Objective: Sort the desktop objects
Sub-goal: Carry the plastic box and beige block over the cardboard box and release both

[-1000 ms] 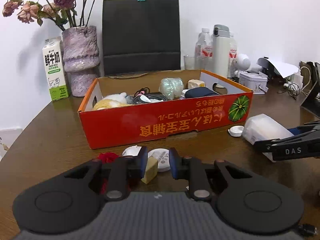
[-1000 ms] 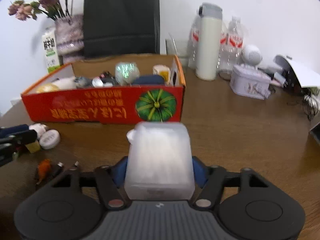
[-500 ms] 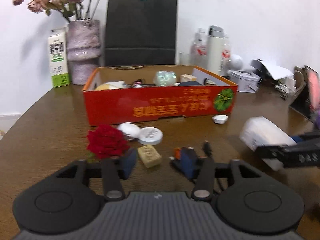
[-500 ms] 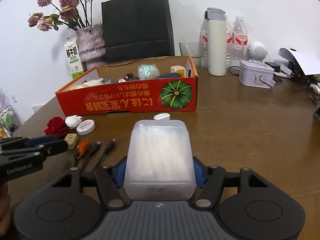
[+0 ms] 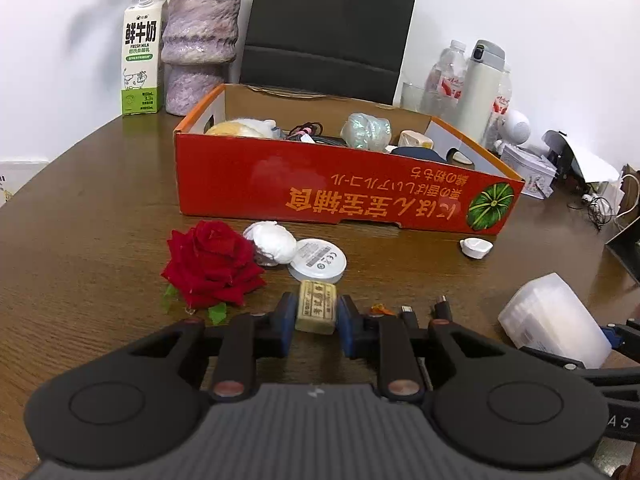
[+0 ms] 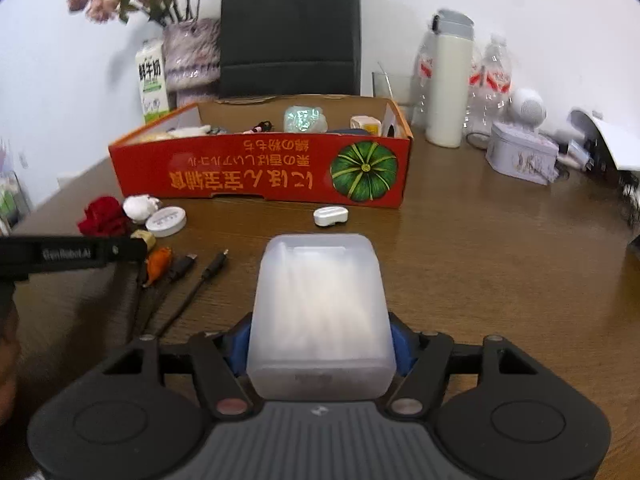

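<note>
A small tan stamped block (image 5: 316, 304) lies on the brown table between the blue pads of my left gripper (image 5: 317, 318). The jaws are closing and both pads touch its sides. My right gripper (image 6: 320, 344) holds a translucent plastic box (image 6: 320, 300) off the table; its jaws are easing open slightly, but the pads still press on the box. That box also shows at the right of the left wrist view (image 5: 554, 320). The open orange cardboard box (image 5: 348, 196) stands behind, holding several items.
A red rose (image 5: 212, 260), a white crumpled lump (image 5: 272, 242) and a round white tin (image 5: 318, 260) lie before the orange box. A white cap (image 6: 330, 215), cable plugs (image 6: 212, 264) and an orange bit (image 6: 158, 260) lie nearby. Vase, milk carton, bottles and a tin line the back.
My left gripper opened wide half a second ago and has since closed around the tan block. The right gripper drifted sideways with the plastic box still in it.
</note>
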The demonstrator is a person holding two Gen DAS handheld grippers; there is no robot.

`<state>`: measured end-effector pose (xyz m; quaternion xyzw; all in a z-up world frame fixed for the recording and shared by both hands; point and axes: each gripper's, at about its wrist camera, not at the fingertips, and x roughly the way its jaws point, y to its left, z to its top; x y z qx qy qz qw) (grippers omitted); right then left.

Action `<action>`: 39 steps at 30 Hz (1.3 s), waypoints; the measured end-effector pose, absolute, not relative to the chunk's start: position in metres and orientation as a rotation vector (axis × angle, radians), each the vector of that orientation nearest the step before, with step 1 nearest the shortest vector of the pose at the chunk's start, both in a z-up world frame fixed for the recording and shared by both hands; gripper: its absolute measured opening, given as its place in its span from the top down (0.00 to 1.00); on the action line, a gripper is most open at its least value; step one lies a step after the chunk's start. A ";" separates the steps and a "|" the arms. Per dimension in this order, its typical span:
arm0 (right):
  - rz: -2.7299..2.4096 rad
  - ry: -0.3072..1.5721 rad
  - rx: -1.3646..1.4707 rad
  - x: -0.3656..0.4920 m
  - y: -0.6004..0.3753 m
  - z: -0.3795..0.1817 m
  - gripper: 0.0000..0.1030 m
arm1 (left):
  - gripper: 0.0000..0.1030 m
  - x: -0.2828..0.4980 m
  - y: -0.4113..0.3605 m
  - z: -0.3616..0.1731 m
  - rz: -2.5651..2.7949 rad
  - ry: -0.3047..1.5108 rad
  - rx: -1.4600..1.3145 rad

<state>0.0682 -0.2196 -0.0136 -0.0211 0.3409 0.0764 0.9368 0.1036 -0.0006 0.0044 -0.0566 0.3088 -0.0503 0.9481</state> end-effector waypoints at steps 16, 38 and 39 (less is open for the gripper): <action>0.315 0.633 0.043 -0.032 -0.207 0.021 0.39 | 0.80 -0.046 0.011 0.024 -0.063 0.628 -0.133; 0.280 0.738 -0.065 -0.045 -0.167 -0.008 0.28 | 0.79 -0.059 0.011 0.003 -0.109 0.653 -0.033; 0.276 0.736 -0.065 -0.043 -0.166 -0.009 0.29 | 0.79 -0.059 0.012 0.003 -0.109 0.652 -0.031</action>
